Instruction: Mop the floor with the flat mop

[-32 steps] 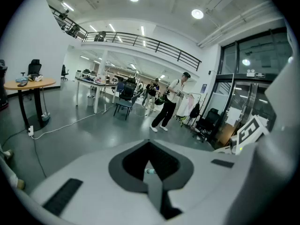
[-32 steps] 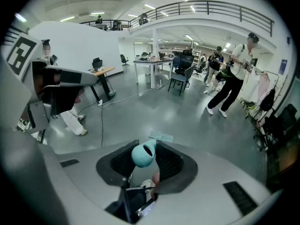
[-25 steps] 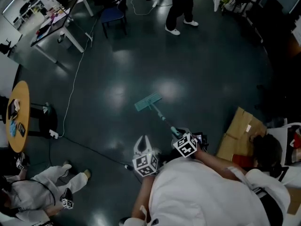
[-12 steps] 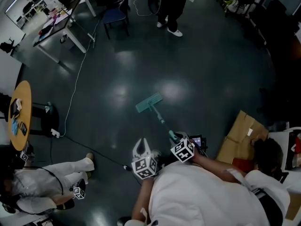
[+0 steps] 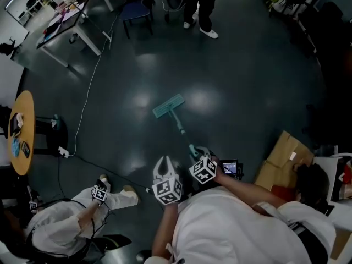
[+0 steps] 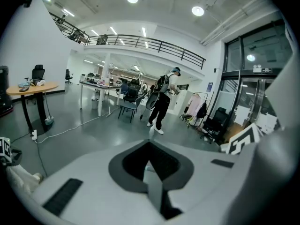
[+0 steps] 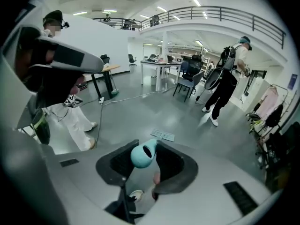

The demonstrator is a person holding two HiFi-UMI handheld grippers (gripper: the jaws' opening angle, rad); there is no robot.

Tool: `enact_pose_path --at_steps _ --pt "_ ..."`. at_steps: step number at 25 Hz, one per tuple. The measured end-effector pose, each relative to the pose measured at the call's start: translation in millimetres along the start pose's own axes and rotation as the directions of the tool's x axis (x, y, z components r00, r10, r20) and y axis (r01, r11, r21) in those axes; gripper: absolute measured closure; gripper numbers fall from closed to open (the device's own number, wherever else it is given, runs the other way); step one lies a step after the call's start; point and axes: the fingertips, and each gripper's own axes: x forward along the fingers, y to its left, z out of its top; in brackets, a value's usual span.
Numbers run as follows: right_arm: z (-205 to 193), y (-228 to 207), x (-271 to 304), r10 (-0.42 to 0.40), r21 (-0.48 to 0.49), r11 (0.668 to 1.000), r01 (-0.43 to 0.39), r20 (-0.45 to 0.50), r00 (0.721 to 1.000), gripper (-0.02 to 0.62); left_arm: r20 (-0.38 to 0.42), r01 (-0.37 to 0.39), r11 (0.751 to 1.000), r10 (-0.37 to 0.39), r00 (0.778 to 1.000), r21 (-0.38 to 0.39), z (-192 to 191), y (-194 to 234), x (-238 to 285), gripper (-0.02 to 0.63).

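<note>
The flat mop lies with its teal head [image 5: 168,105] flat on the dark floor ahead of me, and its handle [image 5: 182,130] slants back toward my right hand. My right gripper [image 5: 196,152] is shut on the handle's top end. In the right gripper view the teal handle end [image 7: 143,155] sits between the jaws of the right gripper [image 7: 151,145], with the mop head [image 7: 161,135] on the floor beyond. My left gripper [image 5: 164,163] hangs just left of it, shut and holding nothing. In the left gripper view the left gripper [image 6: 150,146] points across the hall.
A person sits on the floor [image 5: 71,224] at my near left. Another person [image 5: 201,4] stands far ahead. A white cable [image 5: 88,98] runs from a desk [image 5: 66,29] to a power strip [image 5: 63,155] by a round wooden table [image 5: 22,133]. Flattened cardboard [image 5: 280,158] lies at my right.
The mop head has slid a little to the left and farther from me, and both grippers shifted left with it. The seated person drew the legs in. The standing person stepped farther off.
</note>
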Motion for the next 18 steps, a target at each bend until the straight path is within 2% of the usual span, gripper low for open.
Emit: enact_pose_path --at_steps 4,10,14,18 --pt "40.0 -17.5 56.1 -0.032 0.004 0.999 0.032 -0.006 0.999 0.474 0.018 0.020 1.000 -0.020 1.000 -0.006 26.4 14.2 17.4 0.600" --pt "101.6 -55.0 136.5 -0.093 0.043 0.995 0.094 -0.029 0.995 0.476 0.045 -0.004 1.000 0.003 0.999 0.004 58.8 40.4 29.6 0.601" --pt "133.2 -72.4 171.8 -0.117 0.055 0.991 0.119 -0.039 0.992 0.479 0.038 -0.023 1.000 0.023 0.999 -0.014 58.4 65.0 33.4 0.601" --pt "143.5 -86.1 194.7 -0.153 0.026 0.988 0.155 -0.052 0.987 0.480 0.031 -0.033 0.999 0.034 0.999 -0.027 53.1 80.2 29.7 0.601"
